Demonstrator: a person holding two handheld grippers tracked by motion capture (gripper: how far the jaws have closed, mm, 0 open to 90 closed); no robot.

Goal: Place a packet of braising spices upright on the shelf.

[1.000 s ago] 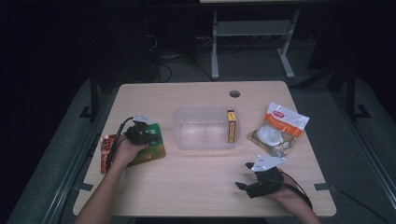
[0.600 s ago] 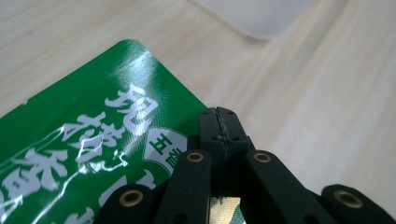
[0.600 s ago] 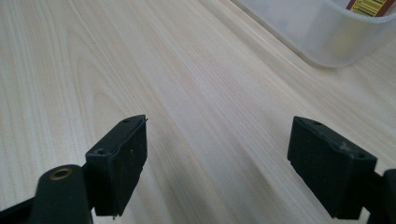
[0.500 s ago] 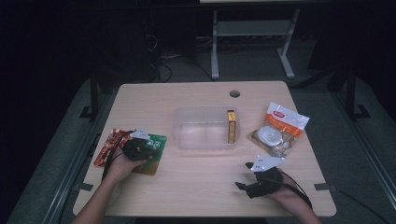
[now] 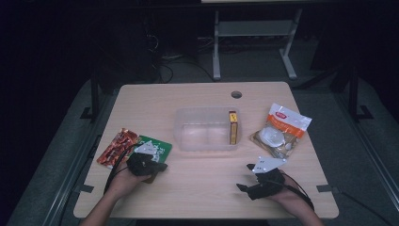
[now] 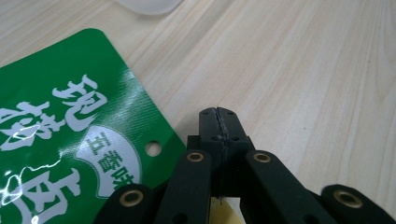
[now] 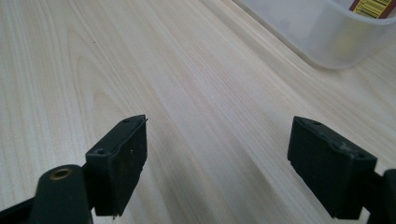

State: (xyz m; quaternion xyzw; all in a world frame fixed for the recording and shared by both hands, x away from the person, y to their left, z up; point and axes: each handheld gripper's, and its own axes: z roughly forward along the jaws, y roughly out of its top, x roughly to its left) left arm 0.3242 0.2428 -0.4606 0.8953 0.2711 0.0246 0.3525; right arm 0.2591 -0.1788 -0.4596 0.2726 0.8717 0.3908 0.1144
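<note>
Left gripper view: the green packet (image 6: 60, 154) fills the lower left of the frame, flat on the wooden table (image 6: 303, 70), white lettering up, a punched hole near its right edge. The left gripper (image 6: 218, 114) sits at bottom centre, jaws pressed together with nothing between the tips, which lie just right of the packet's edge. In the high view the green packet (image 5: 157, 147) lies at left of centre, partly under the left gripper (image 5: 162, 167), with a red packet (image 5: 117, 146) just beside it at its left. A clear plastic tub (image 5: 202, 134) stands mid-frame, a yellow box (image 5: 233, 128) upright against its right wall; an orange-and-white bag (image 5: 282, 129) lies right of it. The right gripper (image 5: 242, 187) rests at lower right. Right gripper view: right gripper (image 7: 217, 163) jaws spread wide over bare table, holding nothing.
</note>
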